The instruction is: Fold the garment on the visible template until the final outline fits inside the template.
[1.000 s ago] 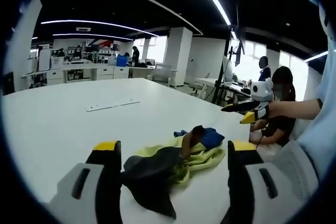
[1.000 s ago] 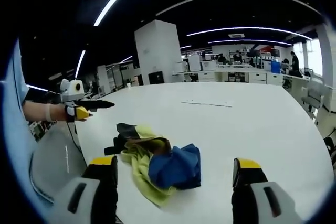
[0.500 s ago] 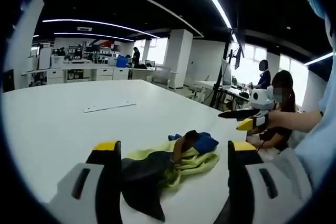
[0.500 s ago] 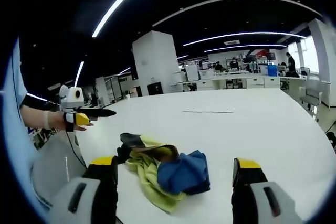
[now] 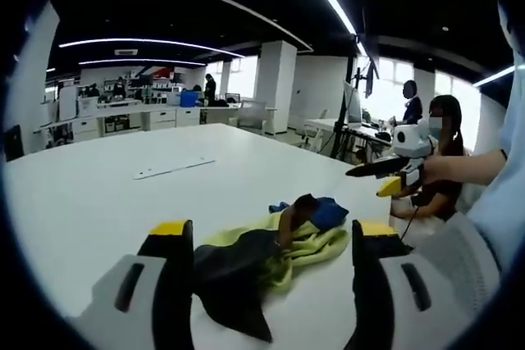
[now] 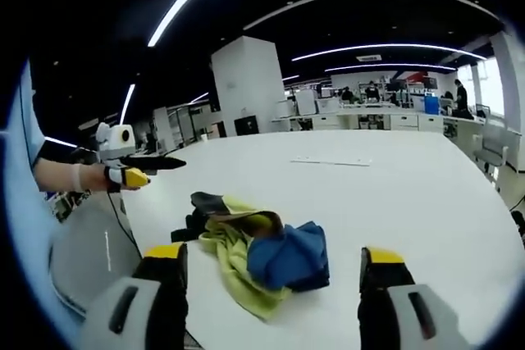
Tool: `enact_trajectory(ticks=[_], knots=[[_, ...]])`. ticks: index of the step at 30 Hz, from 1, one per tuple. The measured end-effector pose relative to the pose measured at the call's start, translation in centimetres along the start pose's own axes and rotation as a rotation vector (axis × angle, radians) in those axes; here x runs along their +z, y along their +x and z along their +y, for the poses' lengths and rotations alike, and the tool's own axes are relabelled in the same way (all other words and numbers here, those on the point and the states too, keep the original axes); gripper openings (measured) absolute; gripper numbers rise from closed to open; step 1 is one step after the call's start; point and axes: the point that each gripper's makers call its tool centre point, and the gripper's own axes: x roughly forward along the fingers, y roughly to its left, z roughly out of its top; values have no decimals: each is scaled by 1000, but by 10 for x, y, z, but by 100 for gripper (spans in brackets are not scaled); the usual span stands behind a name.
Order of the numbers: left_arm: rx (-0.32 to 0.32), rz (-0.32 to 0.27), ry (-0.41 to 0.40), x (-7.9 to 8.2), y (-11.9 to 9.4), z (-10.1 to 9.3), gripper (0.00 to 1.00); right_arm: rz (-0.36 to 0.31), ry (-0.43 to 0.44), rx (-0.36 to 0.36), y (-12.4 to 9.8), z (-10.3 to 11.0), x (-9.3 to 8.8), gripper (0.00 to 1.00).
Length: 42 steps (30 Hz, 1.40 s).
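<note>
Left gripper view shows my grippers [image 5: 267, 247] [image 6: 271, 272] wide open, empty, near the crumpled garment [image 5: 267, 252]; grabbing several bunched layers could worsen the tangle.

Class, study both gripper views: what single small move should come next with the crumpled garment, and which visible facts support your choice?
Probably lower the right gripper, jaws open, onto the blue part of the crumpled yellow, blue and black garment to start spreading it out. The garment lies bunched in a heap on the white table, nothing is folded yet, and both the right gripper and the left gripper are open and empty above it.
</note>
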Motion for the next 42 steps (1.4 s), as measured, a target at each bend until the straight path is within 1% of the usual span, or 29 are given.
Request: enact_trajectory(ticks=[4,5,6,7,12,14,15,16,18,19,20,21,22,23,24,25,26,28,31,32,33,36,37,38,42], knots=[[-5,30,28,-11,0,0,73,56,-42,42,10,7,-5,76],[-1,48,47,-16,0,0,72,61,-46,42,13,7,-4,75],[-2,51,52,-18,0,0,71,66,-45,46,14,7,-4,75],[-3,61,75,-22,1,-1,69,81,-44,54,16,8,-6,75],[-22,101,182,-35,7,-10,55,109,-61,67,15,9,-7,71],[-29,111,204,-39,13,-12,49,126,-69,69,14,8,-9,67],[-25,124,222,-43,14,-11,46,140,-72,76,13,9,-11,62],[-16,129,248,-45,17,-8,43,167,-64,92,12,10,-15,59],[-5,123,272,-47,22,-5,36,173,-75,91,12,10,-16,53],[2,127,281,-48,24,-3,34,174,-85,92,13,9,-16,43],[15,167,318,-58,28,4,27,213,-91,97,15,10,-21,41],[9,161,315,-59,29,4,27,212,-92,99,16,9,-20,38],[4,151,293,-60,30,4,27,212,-86,103,18,10,-20,34],[8,160,299,-62,30,6,26,213,-79,110,19,11,-20,29],[24,184,336,-66,30,10,24,230,-69,115,21,11,-23,26],[34,194,368,-68,31,14,22,243,-78,110,21,10,-25,23],[41,195,379,-69,32,16,21,260,-103,109,23,10,-28,20],[57,192,395,-68,33,20,19,267,-123,114,25,12,-30,18],[84,195,438,-67,35,25,18,275,-112,126,29,13,-32,15],[88,198,463,-66,36,26,17,279,-113,126,31,12,-33,14],[88,195,469,-66,37,26,15,283,-109,123,32,11,-35,14],[73,210,485,-70,38,26,5,290,-86,130,34,11,-38,12],[62,219,477,-72,38,25,2,290,-67,141,34,13,-39,12],[60,224,456,-74,38,25,0,288,-64,143,34,14,-38,12],[75,221,414,-75,37,29,0,306,-64,139,36,12,-45,10]])
